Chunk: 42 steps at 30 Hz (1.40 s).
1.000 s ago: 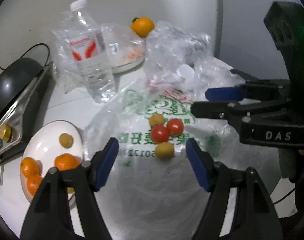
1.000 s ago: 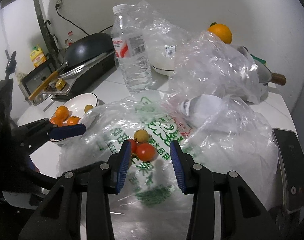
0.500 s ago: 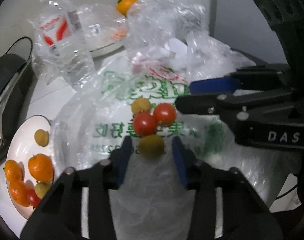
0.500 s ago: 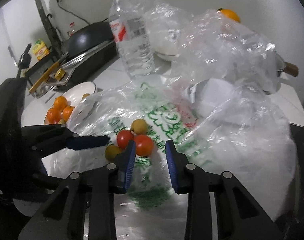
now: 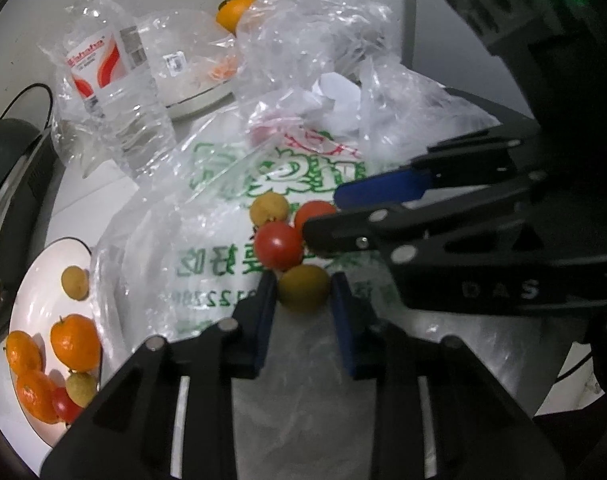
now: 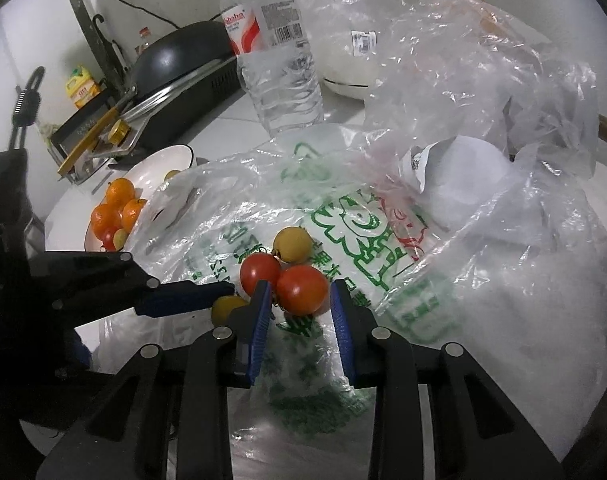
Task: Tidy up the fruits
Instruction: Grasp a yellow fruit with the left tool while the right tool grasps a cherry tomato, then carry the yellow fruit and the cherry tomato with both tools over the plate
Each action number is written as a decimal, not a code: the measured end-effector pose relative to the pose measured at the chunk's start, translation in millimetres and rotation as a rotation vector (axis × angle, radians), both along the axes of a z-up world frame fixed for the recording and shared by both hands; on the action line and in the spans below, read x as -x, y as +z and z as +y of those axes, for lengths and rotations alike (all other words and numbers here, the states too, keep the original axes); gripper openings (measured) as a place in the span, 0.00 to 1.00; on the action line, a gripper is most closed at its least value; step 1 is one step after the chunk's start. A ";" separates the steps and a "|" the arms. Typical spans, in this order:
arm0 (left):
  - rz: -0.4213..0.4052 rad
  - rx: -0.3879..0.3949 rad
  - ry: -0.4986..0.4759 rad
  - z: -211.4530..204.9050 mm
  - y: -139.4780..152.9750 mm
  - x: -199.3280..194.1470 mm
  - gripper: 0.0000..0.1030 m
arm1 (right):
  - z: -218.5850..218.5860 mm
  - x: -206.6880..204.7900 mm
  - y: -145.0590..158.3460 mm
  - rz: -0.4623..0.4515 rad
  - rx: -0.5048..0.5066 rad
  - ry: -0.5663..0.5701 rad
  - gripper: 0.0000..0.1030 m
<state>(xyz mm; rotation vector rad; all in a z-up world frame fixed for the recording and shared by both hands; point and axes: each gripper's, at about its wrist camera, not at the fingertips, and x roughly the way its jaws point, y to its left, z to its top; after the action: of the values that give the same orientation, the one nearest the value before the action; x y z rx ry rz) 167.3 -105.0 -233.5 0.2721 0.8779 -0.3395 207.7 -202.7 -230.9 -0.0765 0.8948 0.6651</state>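
Two red tomatoes and two yellow-green fruits lie in a cluster on a printed plastic bag [image 5: 207, 248]. My left gripper [image 5: 303, 278] is shut on the nearest yellow-green fruit [image 5: 303, 290], blue pads pressing on both its sides. My right gripper [image 6: 299, 286] is shut on a red tomato [image 6: 302, 289]; in the left wrist view it reaches in from the right [image 5: 323, 214]. The second tomato [image 5: 278, 245] and the other yellow fruit [image 5: 268, 209] lie loose, touching the held ones. A white plate [image 5: 39, 280] at the left holds small oranges [image 5: 73, 338], yellow fruits and a tomato.
A water bottle [image 5: 111, 80] stands behind the bag, beside a plastic-wrapped bowl [image 5: 191, 72] and an orange [image 5: 233, 12]. Crumpled clear bags [image 6: 483, 80] pile up at the back right. A dark pan on a stove [image 6: 175, 60] sits at the far left.
Both grippers came down onto the fruit cluster and closed. The left jaws went from wide apart to gripping the yellow-green fruit; the right jaws narrowed onto the tomato.
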 end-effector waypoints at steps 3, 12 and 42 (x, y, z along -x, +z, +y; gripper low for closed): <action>-0.008 0.004 0.007 3.0 3.7 1.9 0.28 | 2.7 -1.2 -2.2 0.005 0.009 -0.002 0.32; -0.042 0.019 0.021 13.1 16.1 8.8 0.28 | 6.9 2.3 -2.8 -0.010 0.030 -0.005 0.27; -0.202 0.069 0.063 61.9 64.0 58.0 0.28 | 34.8 60.8 62.7 -0.162 0.032 -0.036 0.27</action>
<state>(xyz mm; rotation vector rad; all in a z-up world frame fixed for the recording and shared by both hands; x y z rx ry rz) 109.3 -43.1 -169.6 0.2109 0.6732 -0.2781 147.0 -167.9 -168.2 -0.1403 0.7492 0.6025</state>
